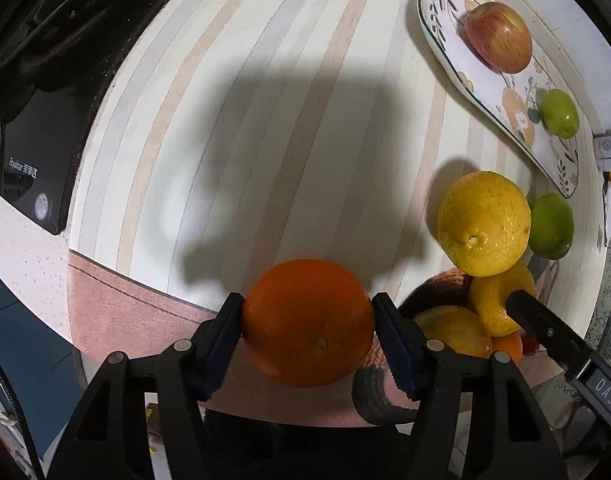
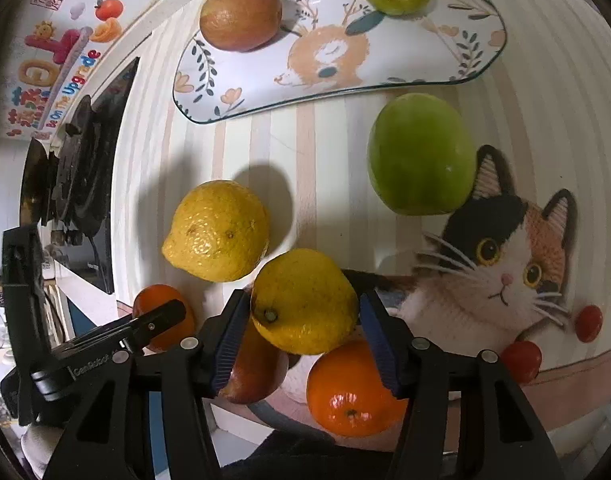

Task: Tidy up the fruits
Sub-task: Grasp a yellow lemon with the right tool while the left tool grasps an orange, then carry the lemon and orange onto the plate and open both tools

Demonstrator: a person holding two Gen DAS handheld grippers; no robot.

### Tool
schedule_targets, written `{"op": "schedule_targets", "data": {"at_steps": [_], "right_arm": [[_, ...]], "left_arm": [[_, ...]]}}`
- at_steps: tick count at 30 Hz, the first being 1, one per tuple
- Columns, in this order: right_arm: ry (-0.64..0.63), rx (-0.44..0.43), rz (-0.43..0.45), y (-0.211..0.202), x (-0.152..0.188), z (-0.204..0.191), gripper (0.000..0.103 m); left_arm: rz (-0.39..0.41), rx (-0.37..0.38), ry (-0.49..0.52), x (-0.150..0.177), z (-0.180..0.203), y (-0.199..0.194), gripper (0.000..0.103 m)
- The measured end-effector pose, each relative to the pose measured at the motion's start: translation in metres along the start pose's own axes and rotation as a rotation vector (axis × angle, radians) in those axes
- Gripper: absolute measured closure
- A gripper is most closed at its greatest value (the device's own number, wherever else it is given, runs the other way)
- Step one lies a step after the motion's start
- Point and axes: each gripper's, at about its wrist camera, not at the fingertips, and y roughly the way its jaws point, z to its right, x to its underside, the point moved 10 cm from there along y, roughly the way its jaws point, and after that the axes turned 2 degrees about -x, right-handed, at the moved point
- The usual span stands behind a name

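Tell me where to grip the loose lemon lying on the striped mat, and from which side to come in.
Grip the lemon across its plump middle, with the fingers on its two rounded flanks. It lies on its side, nipple end pointing left in the right wrist view, so the ends taper and would likely slip. Come from above: the held lemon crowds its near right side.

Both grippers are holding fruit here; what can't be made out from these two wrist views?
- Reddish fruit: right wrist view, mostly behind the right gripper and its lemon; kind unclear.
- Basket: left wrist view, cut off by the left gripper and orange.
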Motion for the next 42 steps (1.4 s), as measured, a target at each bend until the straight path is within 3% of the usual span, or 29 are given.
{"op": "schedule_targets", "data": {"at_steps": [4, 13, 17, 22, 27, 32, 38, 42], "right_arm": [[0.009, -0.002, -0.045, 0.015, 0.002, 0.003, 0.040], [-0.012, 0.018, -0.021, 0.018, 0.002, 0.003, 0.041], [-0.014, -0.002, 0.004, 0.000, 0.000, 0.005, 0.041], [-0.004, -0.055, 0.073, -0.040, -0.014, 0.003, 0.041], [0.025, -0.083, 0.151, -0.079, -0.057, 0.012, 0.041], [0.072, -0.052, 0.191, -0.085, -0.108, 0.034, 0.041], [0.111, -0.018, 0.165, -0.059, -0.148, 0.060, 0.041], [0.119, -0.022, 0.142, -0.043, -0.157, 0.071, 0.041]], "left_arm": [[0.002, -0.005, 0.001, -0.010, -0.003, -0.002, 0.040], [0.010, -0.023, 0.007, -0.008, -0.001, 0.003, 0.040], [0.017, -0.018, 0.019, -0.005, 0.002, -0.002, 0.041], [0.069, 0.042, 0.040, -0.014, 0.025, -0.039, 0.041], [0.137, 0.102, 0.092, -0.050, 0.064, -0.081, 0.041], [0.172, 0.071, 0.135, -0.105, 0.088, -0.093, 0.041], [0.134, 0.022, 0.155, -0.152, 0.108, -0.066, 0.041], [0.099, 0.004, 0.151, -0.165, 0.109, -0.047, 0.041]]}}
